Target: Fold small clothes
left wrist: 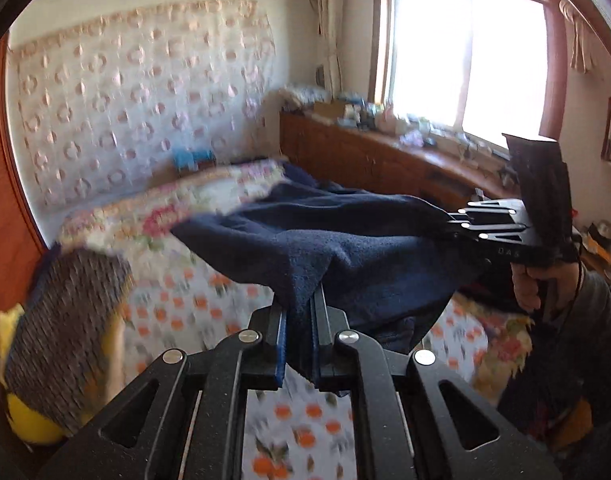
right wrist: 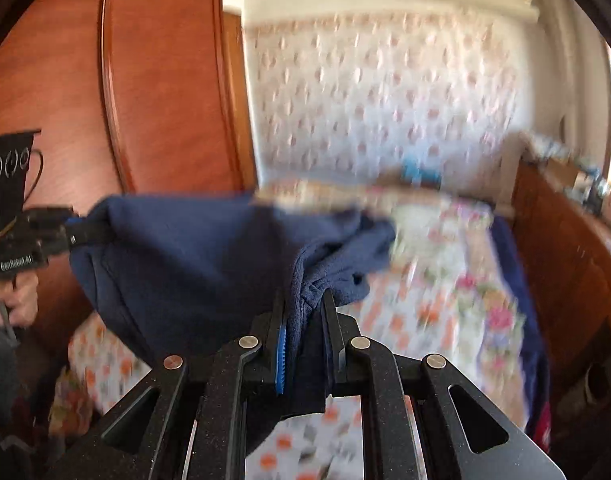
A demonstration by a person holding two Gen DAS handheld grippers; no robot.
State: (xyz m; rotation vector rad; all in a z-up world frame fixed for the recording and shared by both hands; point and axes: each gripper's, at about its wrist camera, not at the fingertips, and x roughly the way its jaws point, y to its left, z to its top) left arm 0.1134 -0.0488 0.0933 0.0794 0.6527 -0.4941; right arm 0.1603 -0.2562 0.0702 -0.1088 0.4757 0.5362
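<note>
A navy blue fleece garment (left wrist: 345, 240) hangs stretched in the air between my two grippers, above the bed. My left gripper (left wrist: 301, 304) is shut on one edge of it. My right gripper (left wrist: 453, 226) shows at the right of the left wrist view, shut on the other edge. In the right wrist view the garment (right wrist: 193, 256) spreads to the left, my right gripper (right wrist: 305, 304) is shut on a bunched edge, and my left gripper (right wrist: 75, 232) holds the far corner. The lower part of the garment sags below the jaws.
A bed with a floral, orange-dotted cover (left wrist: 177, 312) lies below. A grey knitted item on something yellow (left wrist: 61, 340) lies at the left. A wooden sideboard (left wrist: 365, 160) with clutter stands under the window. A wooden wardrobe (right wrist: 145, 92) stands at the left.
</note>
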